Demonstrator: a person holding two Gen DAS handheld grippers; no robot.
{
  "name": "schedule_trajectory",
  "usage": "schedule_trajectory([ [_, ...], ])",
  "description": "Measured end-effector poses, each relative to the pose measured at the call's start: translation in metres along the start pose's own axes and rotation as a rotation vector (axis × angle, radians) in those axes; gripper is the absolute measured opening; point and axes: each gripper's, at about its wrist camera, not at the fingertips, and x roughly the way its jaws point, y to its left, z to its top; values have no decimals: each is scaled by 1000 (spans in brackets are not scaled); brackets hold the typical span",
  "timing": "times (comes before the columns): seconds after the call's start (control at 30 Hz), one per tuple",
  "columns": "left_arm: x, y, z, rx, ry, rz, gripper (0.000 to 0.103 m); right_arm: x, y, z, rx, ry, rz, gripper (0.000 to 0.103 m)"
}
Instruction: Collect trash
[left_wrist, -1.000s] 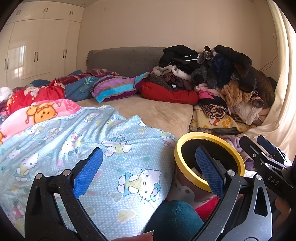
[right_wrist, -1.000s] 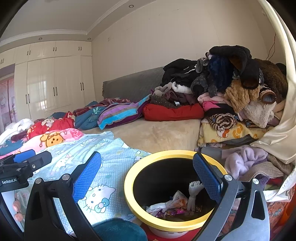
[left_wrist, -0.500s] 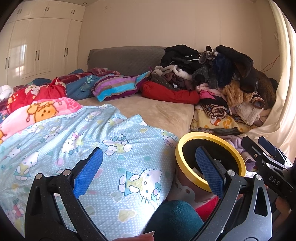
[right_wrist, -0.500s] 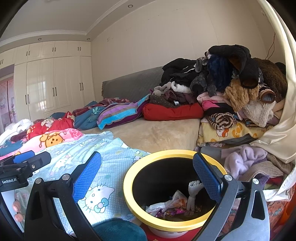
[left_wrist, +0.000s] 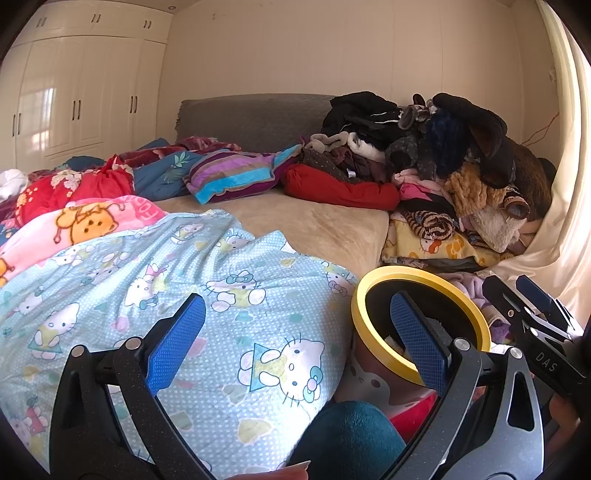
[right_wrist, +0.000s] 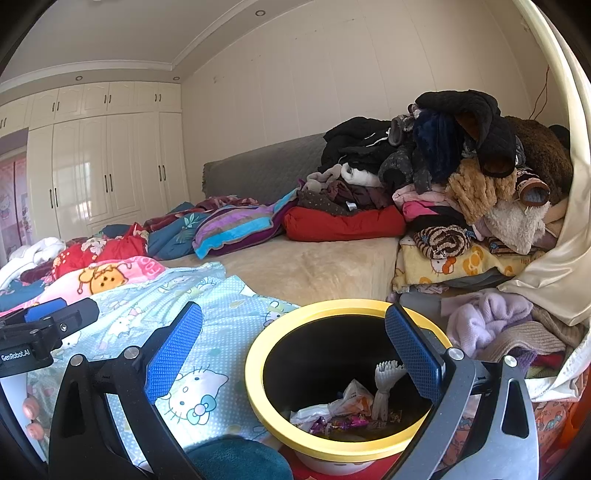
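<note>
A trash bin with a yellow rim (right_wrist: 258, 398) stands at the bed's near edge; it also shows in the left wrist view (left_wrist: 476, 317). Inside lie wrappers (right_wrist: 332, 410) and a white plastic fork (right_wrist: 384, 384). My right gripper (right_wrist: 293, 350) is open and empty, just above the bin's mouth. My left gripper (left_wrist: 297, 336) is open and empty, over the light blue Hello Kitty blanket (left_wrist: 147, 280) to the left of the bin. The right gripper's body shows at the right edge of the left wrist view (left_wrist: 535, 325).
A beige bed sheet (left_wrist: 314, 221) lies beyond the blanket. A tall pile of clothes (left_wrist: 443, 155) fills the back right. Pillows and blankets (left_wrist: 229, 173) lie at the back left. White wardrobes (right_wrist: 92, 166) stand on the left wall. A teal cushion (left_wrist: 351, 439) sits below.
Both views have shifted only slightly. Both grippers stay open and nothing was picked up or let go.
</note>
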Motion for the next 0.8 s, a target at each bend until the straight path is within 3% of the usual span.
schedule_trajectory([
  [0.8,0,0,0,1,-2,2,92,0,-1,0,0,-1,-1,97],
])
